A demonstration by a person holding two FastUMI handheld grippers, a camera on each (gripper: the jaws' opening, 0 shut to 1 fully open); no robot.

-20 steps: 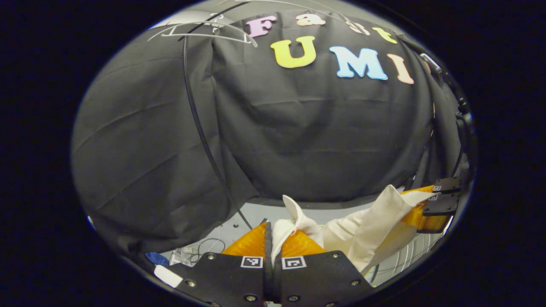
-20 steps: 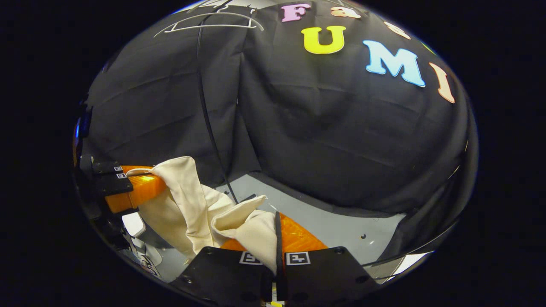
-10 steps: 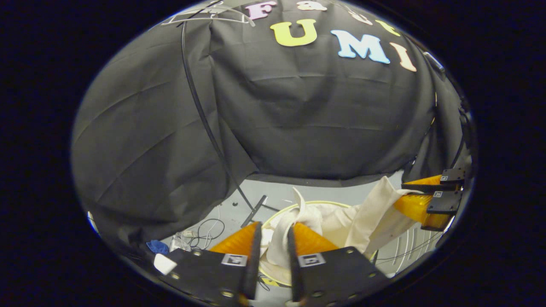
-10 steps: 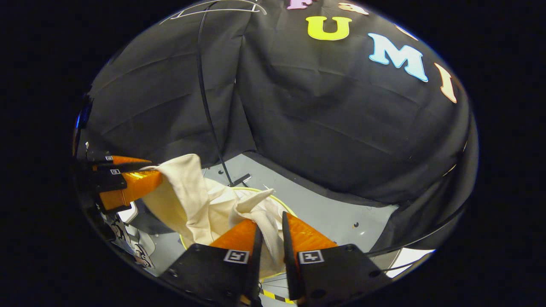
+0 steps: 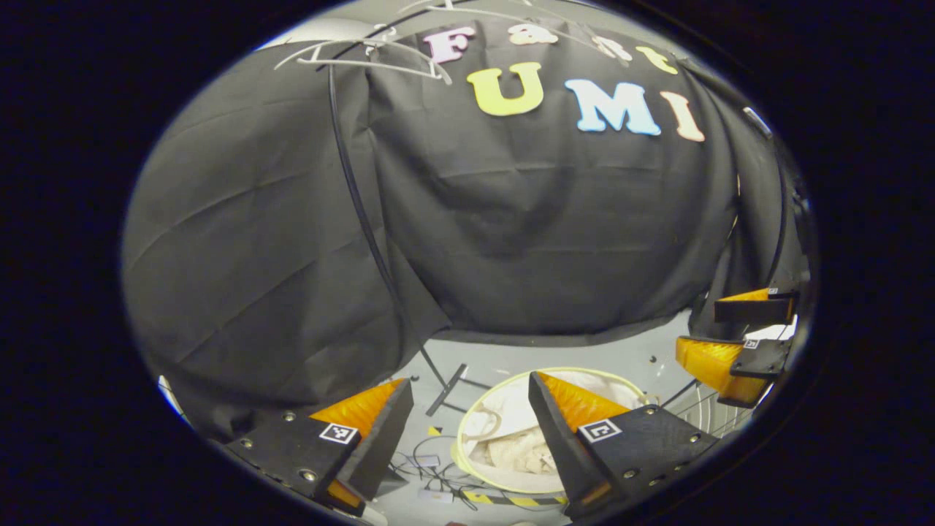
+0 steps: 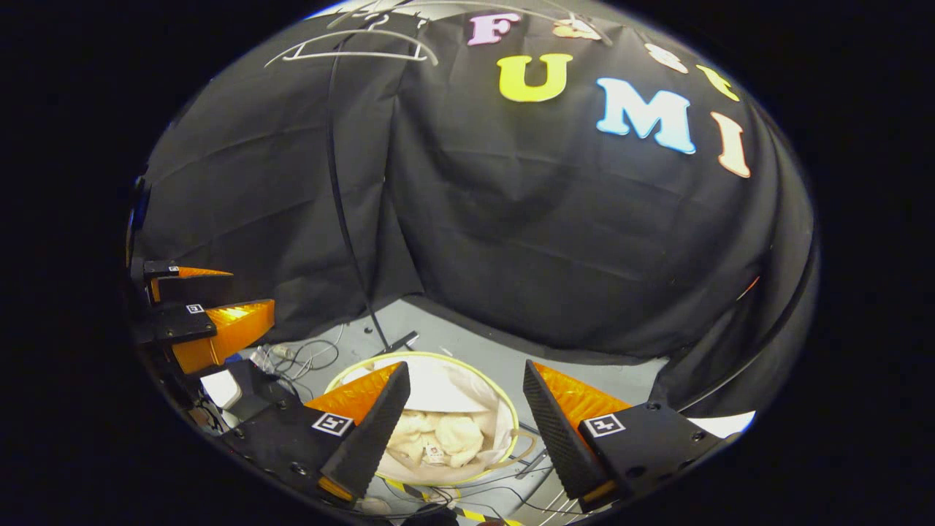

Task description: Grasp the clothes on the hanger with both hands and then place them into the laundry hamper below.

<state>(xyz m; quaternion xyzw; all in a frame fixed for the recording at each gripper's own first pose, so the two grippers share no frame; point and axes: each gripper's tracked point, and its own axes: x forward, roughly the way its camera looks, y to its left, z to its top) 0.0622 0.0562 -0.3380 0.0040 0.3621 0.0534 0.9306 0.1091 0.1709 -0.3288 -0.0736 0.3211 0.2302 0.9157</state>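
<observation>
The clothes (image 6: 438,435) are lying soft, light and crumpled inside the hamper (image 6: 504,409); both the left gripper (image 5: 467,431) and the right gripper (image 6: 464,424) are being held wide apart, empty; any fold is judged graspable.

Count: two grippers, left gripper (image 5: 467,398) and right gripper (image 6: 464,383); one laundry hamper (image 6: 504,409); one heap of cream clothes (image 6: 438,435) inside; one white hanger (image 6: 350,47).
</observation>
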